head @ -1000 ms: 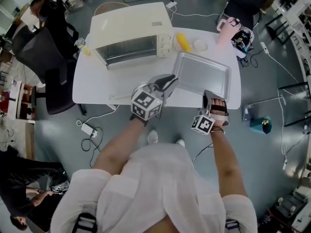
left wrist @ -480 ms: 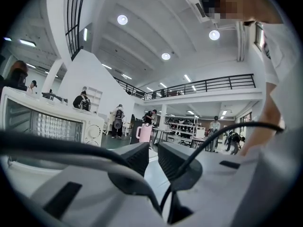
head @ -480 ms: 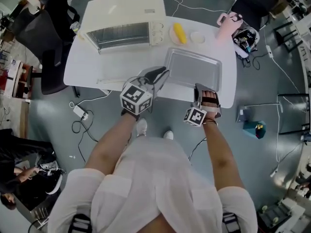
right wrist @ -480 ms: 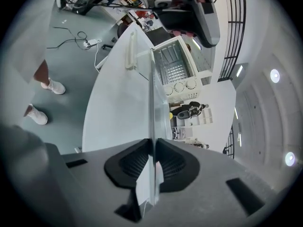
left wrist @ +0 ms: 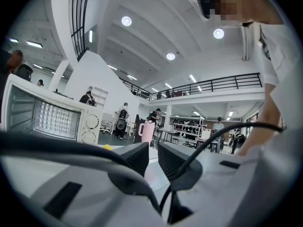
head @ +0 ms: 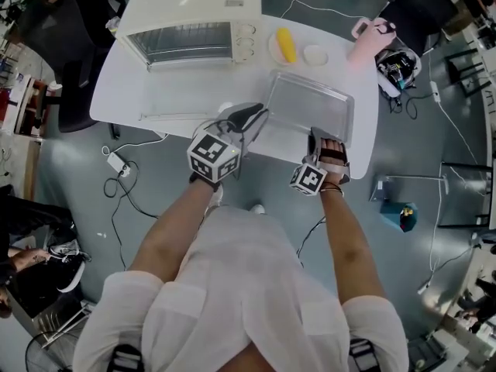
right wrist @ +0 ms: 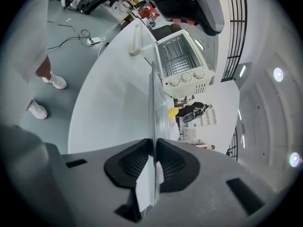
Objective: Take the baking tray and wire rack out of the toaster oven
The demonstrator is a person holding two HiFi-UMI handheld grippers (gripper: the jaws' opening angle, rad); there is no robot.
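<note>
The silver baking tray (head: 310, 105) is over the right front part of the white table (head: 124, 107). My right gripper (head: 325, 139) is shut on the middle of its near rim. In the right gripper view the tray (right wrist: 152, 103) shows edge-on, pinched between the pads of the right gripper (right wrist: 154, 150). My left gripper (head: 249, 118) hangs just off the tray's left corner; in the left gripper view the left gripper (left wrist: 153, 157) shows a narrow gap with nothing in it. The cream toaster oven (head: 194, 22) stands at the back with its door down, the wire rack (right wrist: 177, 60) still inside.
The oven's glass door (head: 182, 103) lies flat toward the table's front. A yellow item on a plate (head: 285, 46), a small white dish (head: 315, 54) and a pink tumbler (head: 372, 36) sit behind the tray. Black chairs (head: 54, 45) stand at the left; cables lie on the floor.
The right gripper has come down and toward the table's front with the tray still in it. The left gripper moved along beside the tray's left corner.
</note>
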